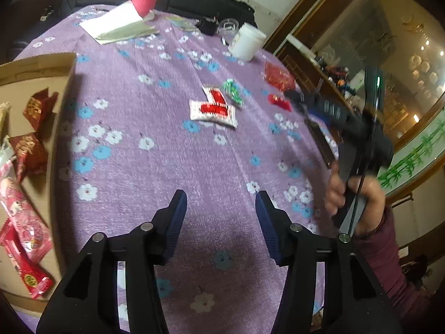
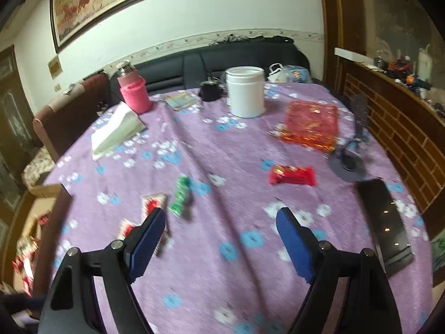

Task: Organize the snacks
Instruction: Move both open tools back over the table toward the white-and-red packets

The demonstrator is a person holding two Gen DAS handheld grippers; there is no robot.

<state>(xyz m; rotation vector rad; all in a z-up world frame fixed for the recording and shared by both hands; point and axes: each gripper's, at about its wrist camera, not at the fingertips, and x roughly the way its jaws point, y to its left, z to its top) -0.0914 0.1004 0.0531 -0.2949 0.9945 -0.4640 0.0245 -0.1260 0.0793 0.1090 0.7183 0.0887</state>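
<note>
The left gripper (image 1: 221, 203) is hovering over the purple flowered counter (image 1: 155, 150) with its blue pads spread wide and nothing between them. The right gripper (image 2: 221, 222) is doing the same thing on its side, jaws apart and empty, and the person's right hand (image 1: 358, 200) is showing in the left wrist view wrapped around its handle.

Out ahead of the left gripper, two white-and-red snack packets (image 1: 214, 108) are lying in the middle of the counter, one overlapping the other, with a green wrapped candy (image 1: 232, 90) just beside them. A red snack bar (image 2: 292, 175) is sitting further over toward the right gripper, near a flat shiny red packet (image 2: 311, 125).

Off at the left edge a cardboard box (image 1: 59, 89) is holding a bunch of red and pink snack packs (image 1: 27, 194). Toward the far side a white jar (image 2: 244, 91) and a pink-sleeved bottle (image 2: 133, 91) are standing upright, well apart from each other.
</note>
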